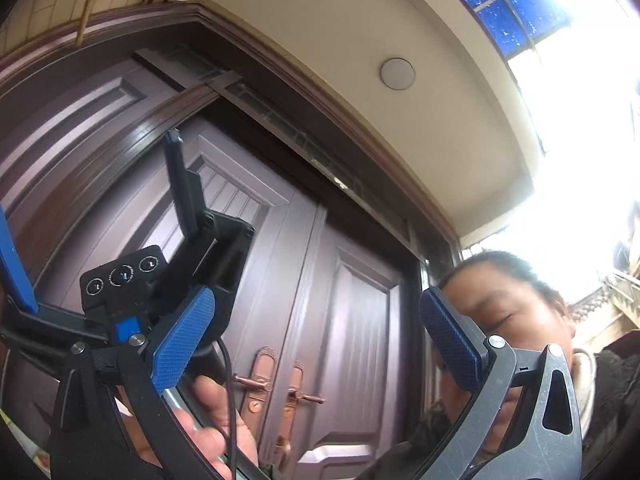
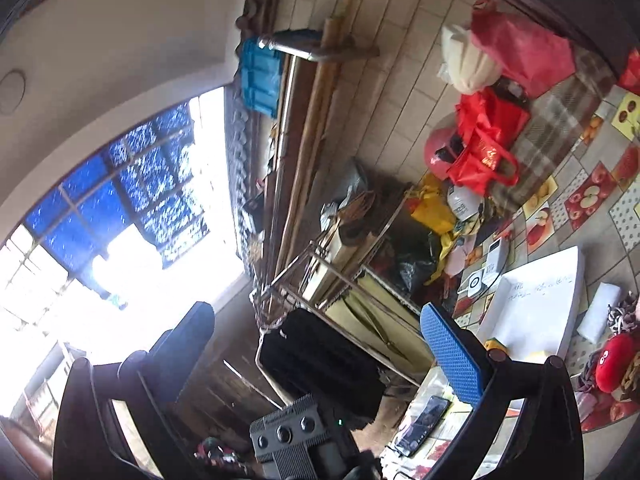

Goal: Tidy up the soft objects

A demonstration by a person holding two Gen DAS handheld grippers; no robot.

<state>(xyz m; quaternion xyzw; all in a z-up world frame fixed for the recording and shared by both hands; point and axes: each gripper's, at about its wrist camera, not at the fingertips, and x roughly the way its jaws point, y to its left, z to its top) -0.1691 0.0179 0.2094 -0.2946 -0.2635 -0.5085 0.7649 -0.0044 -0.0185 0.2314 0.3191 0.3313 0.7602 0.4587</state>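
The left gripper (image 1: 320, 340) is seen spread wide, its blue-padded fingers (image 1: 182, 340) well apart and nothing held between them; it is aimed upward at a dark brown double door (image 1: 320, 280) and a cream ceiling (image 1: 340, 20). The other gripper (image 1: 92, 216) is caught in this view at lower left, grasped by a hand (image 1: 216, 420), with its blue fingers also splayed.

In the right wrist view the right gripper (image 2: 320, 352) is likewise wide open and empty, tilted toward a tiled wall (image 2: 400, 80) and a blue glass canopy (image 2: 132, 184).

At the right edge a table (image 2: 580, 200) covered in a fruit-patterned cloth is seen. A red plush toy (image 2: 612, 364) with white eyes lies near its rim, beside a knotted rope toy (image 2: 624, 316); its long axis cannot be judged. A white box (image 2: 536, 304) beside them bears handwriting too small to be read. Red bags (image 2: 492, 136) are piled farther along, and a phone (image 2: 420, 424) lies near the right finger.
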